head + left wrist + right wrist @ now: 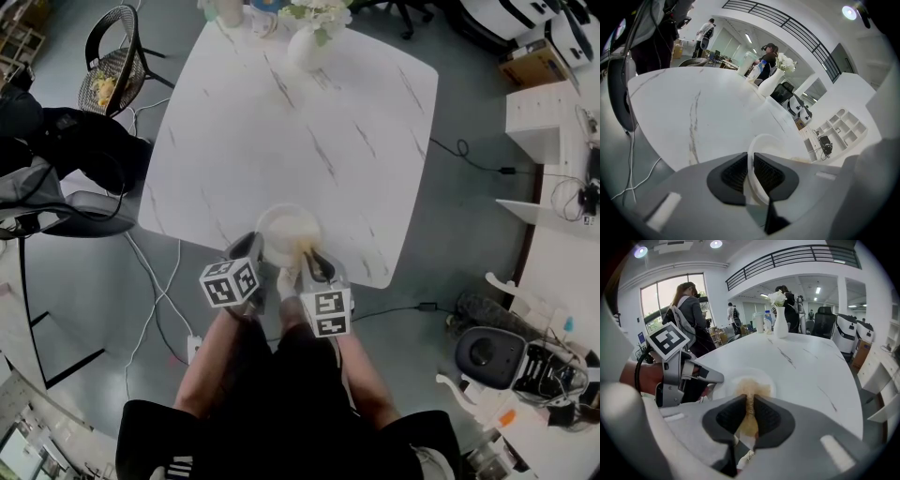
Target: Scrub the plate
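A round white plate (281, 228) lies at the near edge of the white marble table (309, 131). My left gripper (249, 253) is shut on the plate's left rim. In the left gripper view the thin rim (756, 149) runs between the black pads (733, 173). My right gripper (312, 263) is shut on a tan scrubbing sponge (306, 247) that rests on the plate's near right part. The right gripper view shows the sponge (750, 391) between the jaws and lying on the plate (725, 386), with the left gripper (704, 376) at the plate's left rim.
A white vase with flowers (308, 39) and bottles (230, 11) stand at the table's far edge. A black mesh chair (114, 62) is at the far left, with cables (155, 281) on the floor. People (689, 315) stand in the background.
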`<state>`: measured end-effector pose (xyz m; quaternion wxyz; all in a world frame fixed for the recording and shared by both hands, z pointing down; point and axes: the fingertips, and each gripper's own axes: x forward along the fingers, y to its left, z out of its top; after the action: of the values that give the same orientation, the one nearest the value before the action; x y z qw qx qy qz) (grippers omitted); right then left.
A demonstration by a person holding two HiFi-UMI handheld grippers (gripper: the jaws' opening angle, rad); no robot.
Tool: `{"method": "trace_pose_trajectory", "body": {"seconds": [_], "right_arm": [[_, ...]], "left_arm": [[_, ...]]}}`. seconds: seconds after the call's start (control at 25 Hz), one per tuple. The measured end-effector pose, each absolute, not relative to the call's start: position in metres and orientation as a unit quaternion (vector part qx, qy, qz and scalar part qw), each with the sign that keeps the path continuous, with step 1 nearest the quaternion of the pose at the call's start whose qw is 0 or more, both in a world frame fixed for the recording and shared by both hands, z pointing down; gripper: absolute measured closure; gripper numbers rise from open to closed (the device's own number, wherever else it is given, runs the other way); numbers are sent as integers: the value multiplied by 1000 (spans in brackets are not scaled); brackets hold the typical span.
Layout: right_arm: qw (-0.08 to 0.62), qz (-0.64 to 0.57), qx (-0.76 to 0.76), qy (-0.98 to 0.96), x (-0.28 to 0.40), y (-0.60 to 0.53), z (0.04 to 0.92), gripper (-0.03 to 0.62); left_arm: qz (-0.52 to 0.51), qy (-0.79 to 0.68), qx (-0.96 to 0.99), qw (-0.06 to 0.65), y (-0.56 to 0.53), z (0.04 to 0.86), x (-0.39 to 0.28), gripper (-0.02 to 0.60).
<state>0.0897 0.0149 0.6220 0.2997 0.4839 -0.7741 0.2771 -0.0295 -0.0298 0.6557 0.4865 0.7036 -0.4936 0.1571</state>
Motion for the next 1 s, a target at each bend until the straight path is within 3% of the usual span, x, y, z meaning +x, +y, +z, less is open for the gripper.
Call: {"method": "trace_pose_trajectory", "body": {"seconds": [0.12, 0.24, 0.44, 0.64, 1.0], "right_arm": [[296, 277, 486, -775, 89, 14, 618, 540], [292, 276, 488, -775, 89, 13, 615, 540], [288, 272, 491, -776, 85, 14, 609, 540], [280, 262, 498, -778, 83, 13, 598, 540], [252, 240, 518, -781, 77, 4, 567, 540]], "left_arm": [[154, -477, 715, 487, -27, 653, -26, 515], [155, -459, 729, 483, -21, 647, -22, 404], [167, -448, 738, 476, -16, 642, -19, 327], [179, -440, 750, 461, -12, 633, -20, 325], [216, -441, 787, 374, -15, 600, -30, 421]]}}
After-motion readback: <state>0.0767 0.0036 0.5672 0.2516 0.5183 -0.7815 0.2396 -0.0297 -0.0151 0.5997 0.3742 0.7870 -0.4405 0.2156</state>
